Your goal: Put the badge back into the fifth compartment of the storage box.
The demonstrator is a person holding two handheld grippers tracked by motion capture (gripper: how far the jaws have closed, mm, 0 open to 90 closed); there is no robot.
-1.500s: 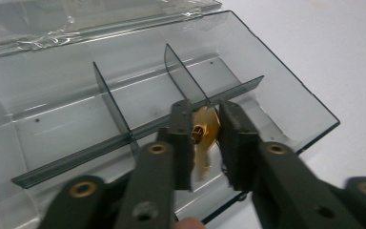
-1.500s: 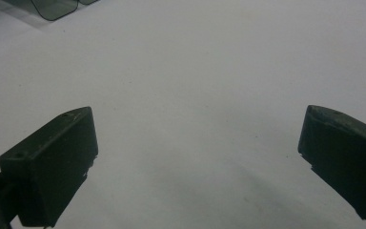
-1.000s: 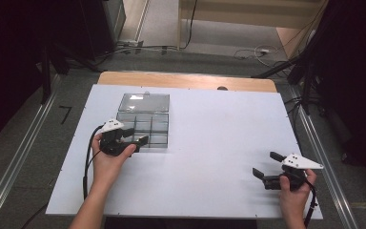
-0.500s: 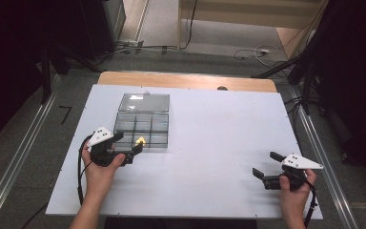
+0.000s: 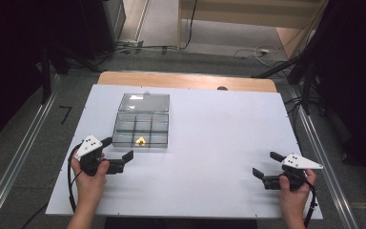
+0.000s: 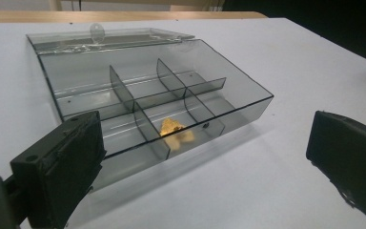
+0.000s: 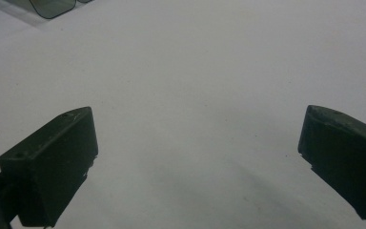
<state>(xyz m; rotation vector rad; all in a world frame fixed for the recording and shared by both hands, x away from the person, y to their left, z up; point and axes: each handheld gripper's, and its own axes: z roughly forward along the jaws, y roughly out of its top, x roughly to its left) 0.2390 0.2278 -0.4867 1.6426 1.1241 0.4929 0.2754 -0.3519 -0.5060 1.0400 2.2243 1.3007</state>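
Yellow piece point(image 5: 141, 140) sat in the open box's point(image 5: 140, 125) near-middle compartment; both grippers' fingers wide open, empty; lid unclosed.

My surface point(image 5: 209, 143) reads plain white, with a tan wooden strip point(image 5: 186, 80) along its far edge. The compartment box point(image 5: 141, 125) at left is clear smoky grey plastic, and a small yellow piece point(image 6: 175, 130) sits inside it. Both my grippers, left point(image 5: 119, 151) and right point(image 5: 266, 164), have black jaws and white three-cornered plates on top. I see grey floor point(image 5: 28, 124) around, darkness at either side.
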